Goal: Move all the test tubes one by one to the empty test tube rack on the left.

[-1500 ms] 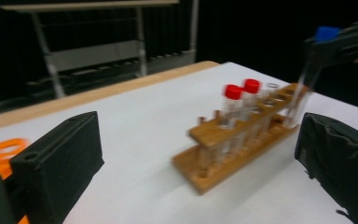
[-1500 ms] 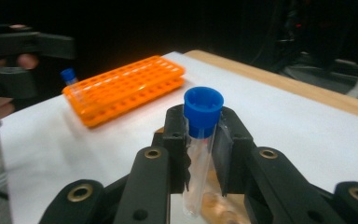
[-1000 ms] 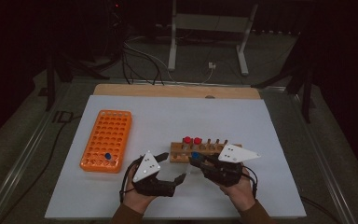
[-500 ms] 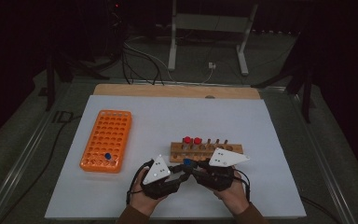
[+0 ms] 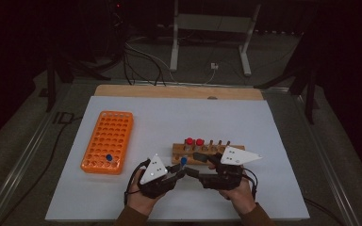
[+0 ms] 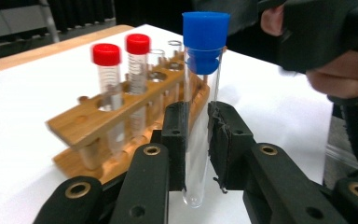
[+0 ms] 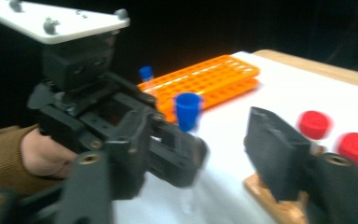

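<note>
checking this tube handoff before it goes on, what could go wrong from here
1. The left gripper is shut on the blue-capped tube low on the bare glass, so the tube could tilt or slip.
2. The right gripper, whose jaws have just been opening, stands close by; a stray nudge might knock the tube askew.
3. The wooden rack with its red-capped tubes sits right behind; a careless swing could bump it.
</note>
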The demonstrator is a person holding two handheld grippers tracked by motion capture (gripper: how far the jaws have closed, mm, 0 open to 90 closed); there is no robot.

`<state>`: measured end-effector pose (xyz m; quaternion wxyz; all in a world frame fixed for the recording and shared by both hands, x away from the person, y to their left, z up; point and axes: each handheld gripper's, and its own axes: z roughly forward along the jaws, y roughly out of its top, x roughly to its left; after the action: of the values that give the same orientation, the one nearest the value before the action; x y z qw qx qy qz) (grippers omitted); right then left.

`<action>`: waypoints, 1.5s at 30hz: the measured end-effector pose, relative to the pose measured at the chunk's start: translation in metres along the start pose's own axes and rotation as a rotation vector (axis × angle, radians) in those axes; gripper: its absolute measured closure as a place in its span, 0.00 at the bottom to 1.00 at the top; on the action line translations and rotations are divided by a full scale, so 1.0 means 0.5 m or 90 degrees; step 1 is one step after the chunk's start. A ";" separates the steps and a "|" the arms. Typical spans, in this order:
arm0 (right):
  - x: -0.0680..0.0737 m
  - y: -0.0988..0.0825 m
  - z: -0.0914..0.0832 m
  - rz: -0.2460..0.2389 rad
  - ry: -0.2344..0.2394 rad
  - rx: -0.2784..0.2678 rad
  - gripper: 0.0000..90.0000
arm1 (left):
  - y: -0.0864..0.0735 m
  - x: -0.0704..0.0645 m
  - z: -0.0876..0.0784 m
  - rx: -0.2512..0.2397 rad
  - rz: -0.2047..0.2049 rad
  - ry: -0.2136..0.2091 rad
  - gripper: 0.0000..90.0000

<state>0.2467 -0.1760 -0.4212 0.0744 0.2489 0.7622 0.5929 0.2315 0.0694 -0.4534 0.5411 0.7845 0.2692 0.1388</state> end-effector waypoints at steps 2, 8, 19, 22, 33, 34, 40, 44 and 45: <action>-0.008 0.002 -0.008 0.007 -0.020 -0.003 0.35 | 0.002 0.005 -0.007 -0.006 -0.004 0.008 0.86; -0.037 0.003 -0.024 0.040 -0.069 0.001 0.16 | 0.004 0.021 -0.031 -0.018 -0.011 0.029 0.86; -0.077 0.002 -0.062 0.067 -0.132 -0.015 0.02 | 0.010 0.070 -0.106 -0.051 -0.028 0.112 0.85; -0.083 0.002 -0.069 0.073 -0.140 -0.017 0.01 | 0.013 0.087 -0.125 -0.060 -0.029 0.151 0.85; -0.092 -0.003 -0.081 0.079 -0.156 -0.016 0.00 | 0.010 0.146 -0.183 -0.086 -0.047 0.239 0.85; -0.094 -0.003 -0.083 0.080 -0.158 -0.016 0.00 | 0.009 0.151 -0.188 -0.088 -0.050 0.245 0.85; -0.104 -0.005 -0.098 0.089 -0.171 -0.022 0.00 | -0.002 0.175 -0.212 -0.096 -0.072 0.270 0.85; -0.114 -0.008 -0.106 0.092 -0.185 -0.024 0.00 | -0.009 0.185 -0.222 -0.099 -0.081 0.274 0.85; -0.117 -0.009 -0.108 0.094 -0.187 -0.025 0.00 | -0.010 0.187 -0.224 -0.097 -0.083 0.276 0.85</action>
<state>0.2740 -0.2509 -0.4205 0.1462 0.3869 0.7108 0.5689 0.2494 0.2109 -0.4229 0.5364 0.6741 0.4176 0.2889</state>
